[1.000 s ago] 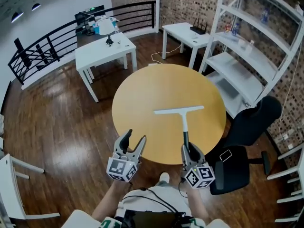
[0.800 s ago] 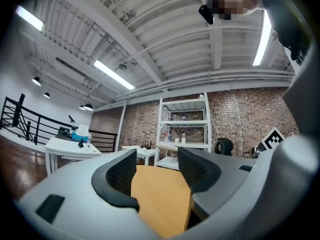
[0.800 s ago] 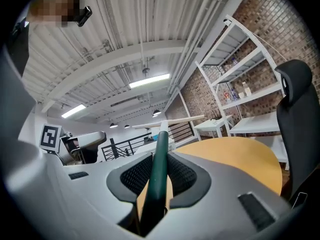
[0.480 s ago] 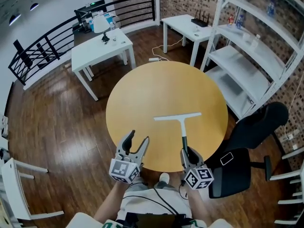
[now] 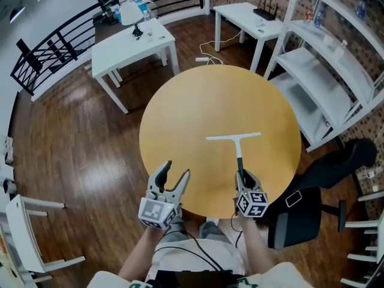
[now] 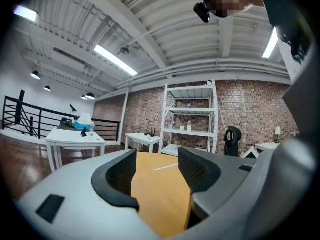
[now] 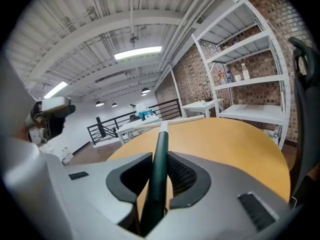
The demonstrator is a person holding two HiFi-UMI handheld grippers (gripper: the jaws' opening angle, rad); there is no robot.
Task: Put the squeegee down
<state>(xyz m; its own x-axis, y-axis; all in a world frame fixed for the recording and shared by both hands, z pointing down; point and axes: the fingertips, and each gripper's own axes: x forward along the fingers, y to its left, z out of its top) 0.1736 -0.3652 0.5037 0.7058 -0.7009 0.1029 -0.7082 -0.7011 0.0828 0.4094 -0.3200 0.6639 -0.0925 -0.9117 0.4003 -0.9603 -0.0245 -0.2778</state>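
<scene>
The squeegee (image 5: 235,140) has a white crossbar, a white neck and a dark green handle (image 7: 159,170). It stretches out over the round wooden table (image 5: 192,113), its blade at the table's middle right. My right gripper (image 5: 242,179) is shut on the handle's near end, close to the table's near edge. In the right gripper view the handle runs up between both pads to the white bar (image 7: 170,122). My left gripper (image 5: 174,174) stands open over the near left edge with nothing between its fingers. The left gripper view shows bare tabletop (image 6: 160,199) in the gap.
A black office chair (image 5: 321,182) stands at the table's right. White shelving (image 5: 333,59) lines the brick wall behind it. Two white desks (image 5: 129,44) sit beyond the table, with a black railing (image 5: 54,56) behind. A white chair (image 5: 27,233) is at the lower left.
Both grippers have moved forward over the table's near edge. The right one has sunk lower with the squeegee, whose blade now lies further in over the tabletop.
</scene>
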